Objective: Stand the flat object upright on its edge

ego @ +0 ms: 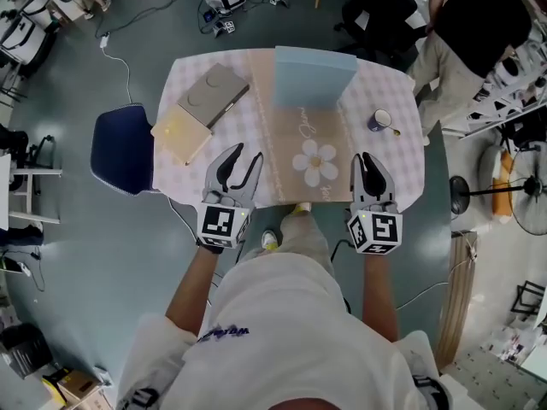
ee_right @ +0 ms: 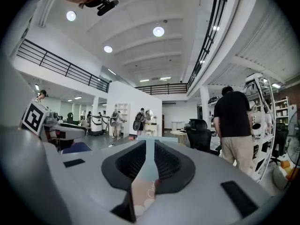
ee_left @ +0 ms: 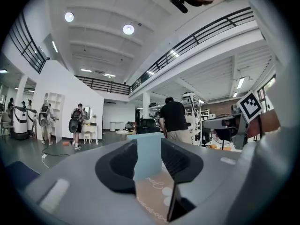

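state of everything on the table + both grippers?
blue board: upright on its edge, far side of the table
grey book: lying flat, closed
cream book: lying flat, closed
mug: upright
left gripper: jaws apart, empty
right gripper: jaws narrowly apart, empty

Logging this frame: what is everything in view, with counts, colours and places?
table: 1, pink checked cloth, centre
mat: 1, tan with daisy, table middle
board: 1, light blue, upright, far edge
book: 1, grey, table's far left
pad: 1, cream, left, by the book
cup: 1, dark, with spoon, right
chair: 1, blue, left of table
person: 1, black shirt, upper right
left hand-held gripper: grey, jaws apart, empty
right hand-held gripper: grey, narrow gap, empty
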### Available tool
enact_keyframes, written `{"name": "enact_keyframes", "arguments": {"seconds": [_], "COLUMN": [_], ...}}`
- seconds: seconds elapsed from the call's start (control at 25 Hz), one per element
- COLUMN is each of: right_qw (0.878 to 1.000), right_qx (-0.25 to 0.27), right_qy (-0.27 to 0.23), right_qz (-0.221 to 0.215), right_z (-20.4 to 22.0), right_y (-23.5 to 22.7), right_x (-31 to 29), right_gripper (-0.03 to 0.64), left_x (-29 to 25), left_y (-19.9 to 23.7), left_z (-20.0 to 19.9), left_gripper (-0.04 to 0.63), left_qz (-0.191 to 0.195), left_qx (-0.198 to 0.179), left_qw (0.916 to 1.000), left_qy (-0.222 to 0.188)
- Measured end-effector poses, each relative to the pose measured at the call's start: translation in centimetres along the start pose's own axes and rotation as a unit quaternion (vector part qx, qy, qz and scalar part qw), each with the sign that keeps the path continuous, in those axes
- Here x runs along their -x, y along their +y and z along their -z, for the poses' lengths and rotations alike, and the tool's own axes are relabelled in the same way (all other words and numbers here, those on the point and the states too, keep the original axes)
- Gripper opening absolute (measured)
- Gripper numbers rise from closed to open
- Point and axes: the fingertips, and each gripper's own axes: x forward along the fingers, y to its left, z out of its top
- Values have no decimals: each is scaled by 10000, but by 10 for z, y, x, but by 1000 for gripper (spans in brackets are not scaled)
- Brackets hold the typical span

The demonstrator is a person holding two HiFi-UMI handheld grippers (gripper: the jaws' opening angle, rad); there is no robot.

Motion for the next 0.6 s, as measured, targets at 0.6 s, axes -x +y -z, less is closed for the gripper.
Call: {"name": "enact_keyframes", "arguments": {"seconds": [0.6], "right_qw": [9989], "right_qx": [-151], "right_qy": [-163], "right_qz": [424], "right_z": [-17], "right_y": [-4], "right_x": [80], "right_gripper": [15], "left_x": [55], "left_y": [-16], "left_z": [-20], "left_gripper": [68], "left_qz": [7], "left_qx": [-70], "left_qw": [9999], "left_qy": [-148]}}
